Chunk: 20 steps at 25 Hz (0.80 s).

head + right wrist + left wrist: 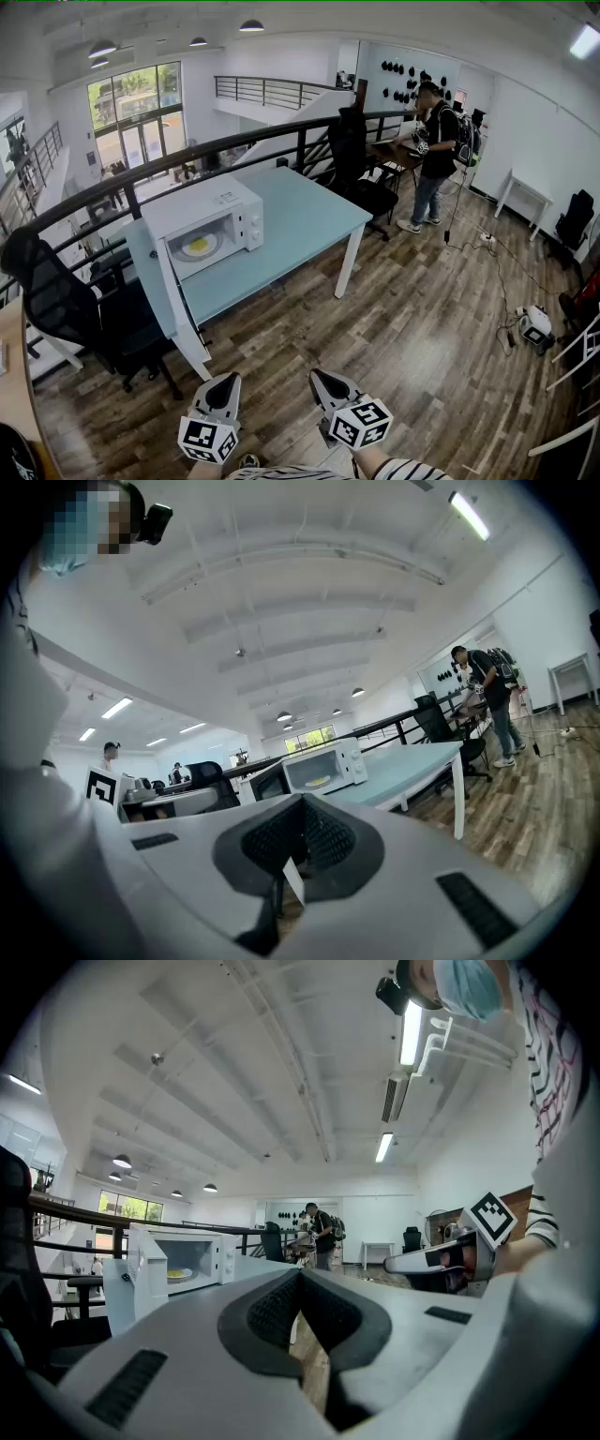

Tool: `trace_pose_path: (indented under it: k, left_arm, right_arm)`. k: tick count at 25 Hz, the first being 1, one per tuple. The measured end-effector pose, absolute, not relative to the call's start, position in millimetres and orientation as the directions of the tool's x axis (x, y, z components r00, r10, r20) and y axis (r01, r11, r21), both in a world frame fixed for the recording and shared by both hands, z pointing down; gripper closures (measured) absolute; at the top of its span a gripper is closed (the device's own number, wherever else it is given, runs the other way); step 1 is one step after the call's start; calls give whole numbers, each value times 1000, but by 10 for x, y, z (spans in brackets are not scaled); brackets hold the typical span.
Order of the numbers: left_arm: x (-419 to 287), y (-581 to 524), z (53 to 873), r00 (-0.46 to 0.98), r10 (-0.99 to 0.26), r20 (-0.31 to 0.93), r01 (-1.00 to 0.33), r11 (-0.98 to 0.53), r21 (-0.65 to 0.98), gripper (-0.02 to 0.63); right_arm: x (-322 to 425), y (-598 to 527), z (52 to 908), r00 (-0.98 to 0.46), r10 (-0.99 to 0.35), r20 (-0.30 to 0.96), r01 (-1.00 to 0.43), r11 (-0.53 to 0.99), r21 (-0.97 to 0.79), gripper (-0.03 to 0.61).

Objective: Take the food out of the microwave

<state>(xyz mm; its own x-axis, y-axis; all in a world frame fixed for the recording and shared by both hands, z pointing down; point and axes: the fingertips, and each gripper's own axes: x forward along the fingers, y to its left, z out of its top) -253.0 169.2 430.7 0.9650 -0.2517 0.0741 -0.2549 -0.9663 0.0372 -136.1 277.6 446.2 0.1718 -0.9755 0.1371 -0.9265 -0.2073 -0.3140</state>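
Note:
A white microwave [208,224] stands on the left part of a pale blue table [300,220], its door [176,298] swung wide open. Inside lies a plate of yellow food [199,247], also seen as the food [178,1275] in the left gripper view and the food [318,783] in the right gripper view. My left gripper [225,384] and right gripper [324,380] hover side by side near the bottom of the head view, well short of the table. Both are shut with nothing between their jaws.
Black office chairs [89,314] stand left of the table, and another chair [361,178] behind it. A dark railing [187,159] runs along the far side. A person [434,155] stands at a desk at the back right. Cables and a small device [535,325] lie on the wooden floor.

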Motion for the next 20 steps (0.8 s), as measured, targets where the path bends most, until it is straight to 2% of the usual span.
trace_pose_path:
  k: [9,10,11,12,13,14,20]
  left_arm:
    - [-2211,2036,4316,977,-208,36,-210,-975,65,586]
    - [-2164,2068,4332,979,-202,40,-204,-976,70,562]
    - [-2111,2088,4350,980,-194,47,-197,-977,76,483]
    - [-2057,2100,4368,981,-185,54,-189,-979,82,412]
    - [-2004,2105,4385,982,-177,61,-182,-979,88,407]
    - [-1954,2109,4405,983,-169,69,-175,-980,92,407]
    - [-1590,1960,4553,984,-152,96,-162,-981,107,407]
  right_arm:
    - [-1156,2895,4381,141,-988,70,-938,-156,-310,548]
    - [-1116,2904,4385,142,-988,68,-936,-156,-316,545]
    - [-1072,2904,4388,144,-987,66,-934,-158,-321,540]
    - [-1029,2895,4393,144,-987,67,-932,-158,-327,506]
    - [-991,2881,4402,142,-987,69,-930,-157,-333,413]
    - [-956,2869,4413,139,-988,72,-928,-155,-338,385]
    - [-645,2663,4499,121,-989,86,-927,-144,-348,385]
